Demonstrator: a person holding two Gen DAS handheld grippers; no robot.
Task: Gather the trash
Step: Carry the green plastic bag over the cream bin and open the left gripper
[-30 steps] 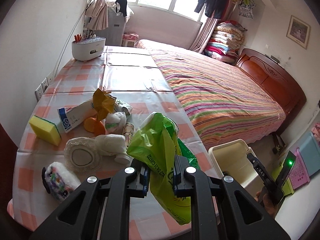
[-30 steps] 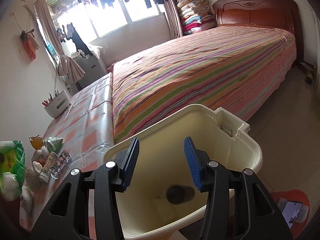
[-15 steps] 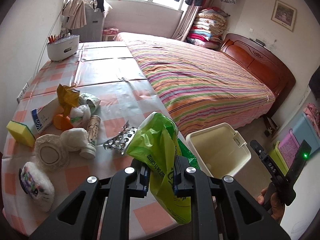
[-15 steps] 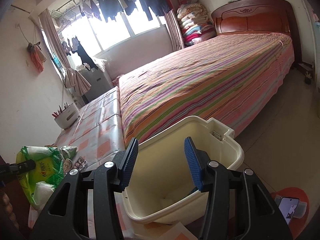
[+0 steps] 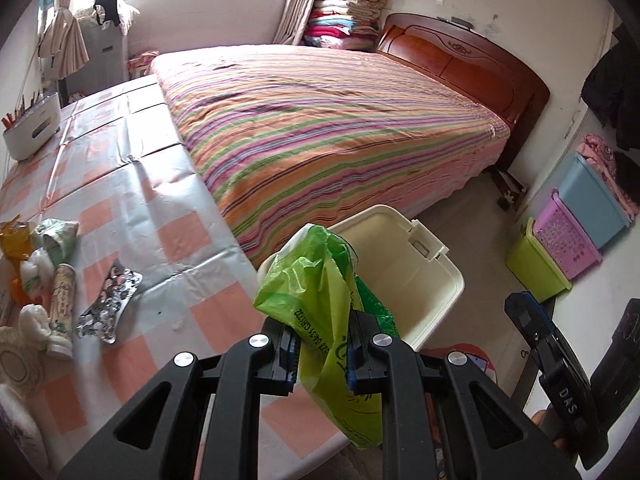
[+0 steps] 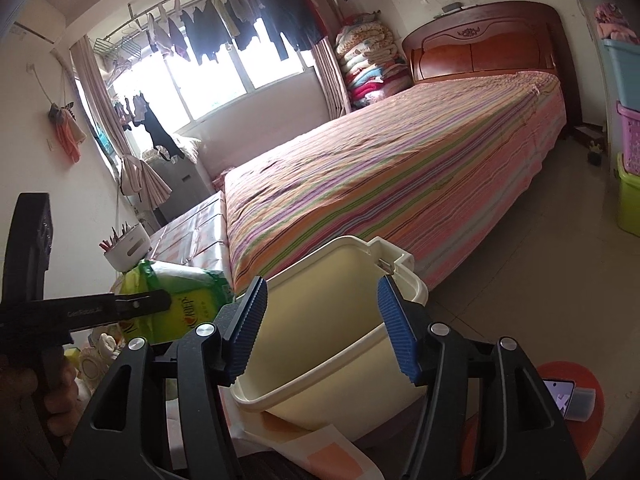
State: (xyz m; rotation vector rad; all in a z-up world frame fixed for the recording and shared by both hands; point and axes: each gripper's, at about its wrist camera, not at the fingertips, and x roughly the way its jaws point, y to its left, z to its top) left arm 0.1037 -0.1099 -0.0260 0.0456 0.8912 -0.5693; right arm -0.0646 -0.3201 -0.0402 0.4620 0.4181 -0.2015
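Note:
My left gripper (image 5: 322, 344) is shut on a crumpled green plastic bag (image 5: 316, 280), held over the table's right edge beside the cream trash bin (image 5: 404, 264). The bin stands on the floor between table and bed. In the right wrist view the bag (image 6: 180, 304) hangs from that left gripper (image 6: 160, 300), left of the bin (image 6: 352, 248). My right gripper (image 6: 320, 320) hovers near the bin's rim. Its jaws are opening and nothing is pressed between the blue pads (image 6: 248, 320). A foil blister pack (image 5: 110, 308), a tube (image 5: 62, 300) and crumpled wrappers (image 5: 56, 232) lie on the checked tablecloth.
A bed with a striped cover (image 5: 340, 120) runs along the table's right side. Stacked coloured baskets (image 5: 568, 236) stand by the right wall. A white pen holder (image 5: 30, 128) sits at the table's far end. A phone lies on a red stool (image 6: 576, 396).
The left gripper has carried the green bag to the right, from above the trash pile to the table edge by the bin. The right gripper has drawn back from the bin and its jaws have widened.

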